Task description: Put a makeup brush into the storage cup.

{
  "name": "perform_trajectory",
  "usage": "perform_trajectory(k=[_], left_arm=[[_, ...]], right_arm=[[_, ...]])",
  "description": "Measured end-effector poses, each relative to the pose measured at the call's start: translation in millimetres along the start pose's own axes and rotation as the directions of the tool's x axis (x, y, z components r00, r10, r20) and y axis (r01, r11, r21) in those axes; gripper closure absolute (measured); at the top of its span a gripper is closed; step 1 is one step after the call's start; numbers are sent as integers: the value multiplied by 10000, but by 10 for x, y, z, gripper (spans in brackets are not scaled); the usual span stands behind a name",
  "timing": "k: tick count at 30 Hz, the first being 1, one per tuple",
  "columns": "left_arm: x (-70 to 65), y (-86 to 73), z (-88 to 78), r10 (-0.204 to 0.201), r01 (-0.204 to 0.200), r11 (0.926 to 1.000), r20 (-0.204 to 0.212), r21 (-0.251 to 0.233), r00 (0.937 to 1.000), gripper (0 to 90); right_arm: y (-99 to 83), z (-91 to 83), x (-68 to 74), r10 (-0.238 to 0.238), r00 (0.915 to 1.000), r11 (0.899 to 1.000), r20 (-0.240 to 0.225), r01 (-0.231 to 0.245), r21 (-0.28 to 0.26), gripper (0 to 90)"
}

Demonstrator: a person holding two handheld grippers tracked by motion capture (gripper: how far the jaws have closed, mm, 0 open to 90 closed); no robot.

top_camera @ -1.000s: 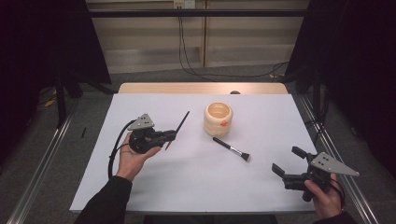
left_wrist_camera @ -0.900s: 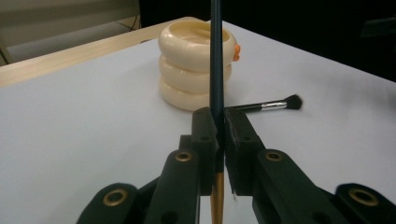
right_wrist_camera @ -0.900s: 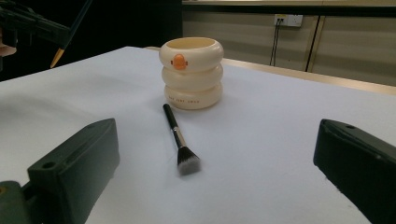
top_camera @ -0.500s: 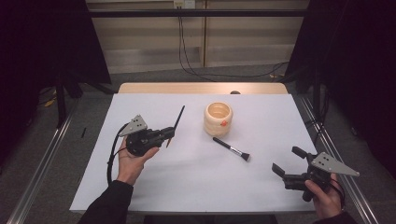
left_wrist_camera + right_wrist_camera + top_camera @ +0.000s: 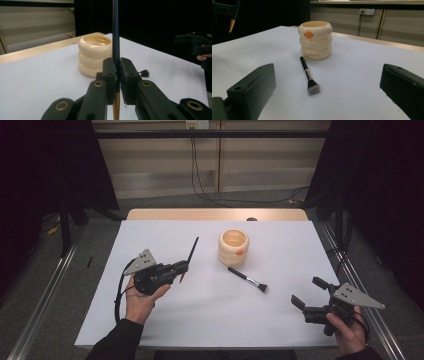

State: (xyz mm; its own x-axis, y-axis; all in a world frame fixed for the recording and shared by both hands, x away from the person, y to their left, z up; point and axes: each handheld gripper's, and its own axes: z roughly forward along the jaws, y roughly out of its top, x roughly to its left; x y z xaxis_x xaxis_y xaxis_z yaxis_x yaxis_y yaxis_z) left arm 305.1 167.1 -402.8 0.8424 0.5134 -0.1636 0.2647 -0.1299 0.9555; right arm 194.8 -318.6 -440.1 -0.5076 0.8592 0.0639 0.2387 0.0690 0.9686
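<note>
White-topped table (image 5: 150, 320), grey floor (image 5: 165, 202), panelled back wall (image 5: 260, 160) with dangling cables (image 5: 192, 170), dark side curtains (image 5: 380, 185).

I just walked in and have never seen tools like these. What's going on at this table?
A person holds a two-fingered gripper in each hand over a white table. The left gripper is clamped shut on a thin dark stick with an orange end, perhaps a brush or pencil, lifted off the table. A cream cup stands mid-table, with a makeup brush lying beside it. The right gripper waits open near the table's right edge, holding nothing.
</note>
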Motion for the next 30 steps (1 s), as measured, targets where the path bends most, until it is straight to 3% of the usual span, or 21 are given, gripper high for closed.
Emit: perform_trajectory(k=[5,12,13,15,16,24,30], left_arm=[[-93,3,-8,205,-204,9997,-31,147,9998,836],[-225,-3,39,188,-206,9993,563,315,9982,836],[-251,-1,47,219,-234,9992,467,319,9987,836],[-271,2,65,252,-276,9992,816,280,9963,836],[-295,9,70,270,-298,9989,740,375,9969,836],[-413,32,147,316,-376,9983,1281,446,9913,836],[-472,94,226,461,-615,9942,1665,885,9850,836]], right_arm=[[0,-2,0,50,10000,10000,-9,-50,11,1],[2,-8,1,84,10000,10000,39,-84,-3,1],[2,-11,1,70,10000,10000,-11,-70,18,1],[2,-10,-1,21,10000,10000,-16,-21,10,1],[2,-8,0,30,10000,10000,-28,-30,15,1],[-1,-8,-6,67,10000,10000,-26,-67,-3,1],[-2,3,-5,37,10000,10000,29,-37,1,1]])
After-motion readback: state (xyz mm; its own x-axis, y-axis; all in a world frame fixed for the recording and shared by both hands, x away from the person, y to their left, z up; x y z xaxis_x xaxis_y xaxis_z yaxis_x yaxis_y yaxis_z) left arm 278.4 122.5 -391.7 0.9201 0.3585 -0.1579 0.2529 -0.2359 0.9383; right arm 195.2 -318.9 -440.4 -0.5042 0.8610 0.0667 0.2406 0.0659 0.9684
